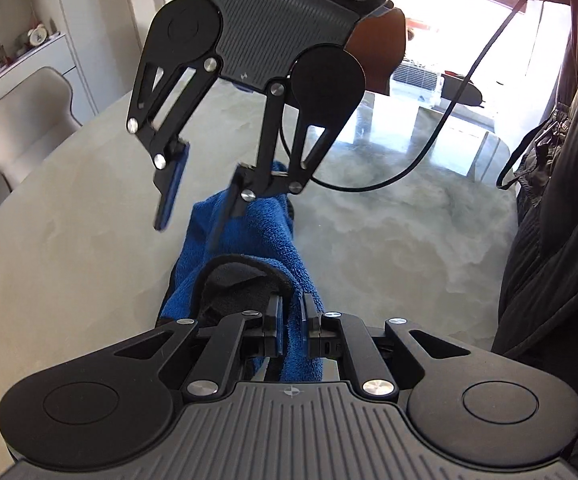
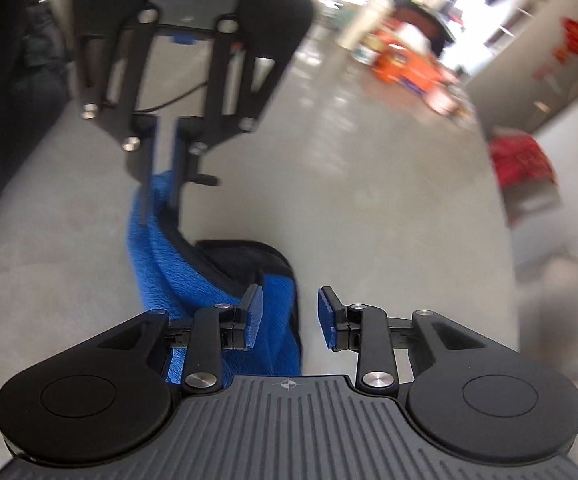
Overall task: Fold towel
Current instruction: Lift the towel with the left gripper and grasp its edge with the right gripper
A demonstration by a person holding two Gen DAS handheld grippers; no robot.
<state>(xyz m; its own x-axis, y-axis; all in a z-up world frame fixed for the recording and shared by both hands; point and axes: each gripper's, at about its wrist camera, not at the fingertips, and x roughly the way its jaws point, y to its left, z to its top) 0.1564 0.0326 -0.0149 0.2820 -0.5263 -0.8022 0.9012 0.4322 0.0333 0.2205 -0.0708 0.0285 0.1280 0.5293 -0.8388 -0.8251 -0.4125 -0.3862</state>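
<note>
Evidently mid-fold, the blue towel (image 1: 257,236) hung bunched above the marble table (image 1: 389,248), pinched by the left gripper (image 1: 291,328), while the right gripper (image 2: 289,316) gaped empty beside it.

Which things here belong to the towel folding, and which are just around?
Job:
- blue towel
- left gripper, shut on the towel
- right gripper, open
- table under the towel

Just around:
- beige chair
- black cable
- dark jacket
- orange box, blurred
</note>
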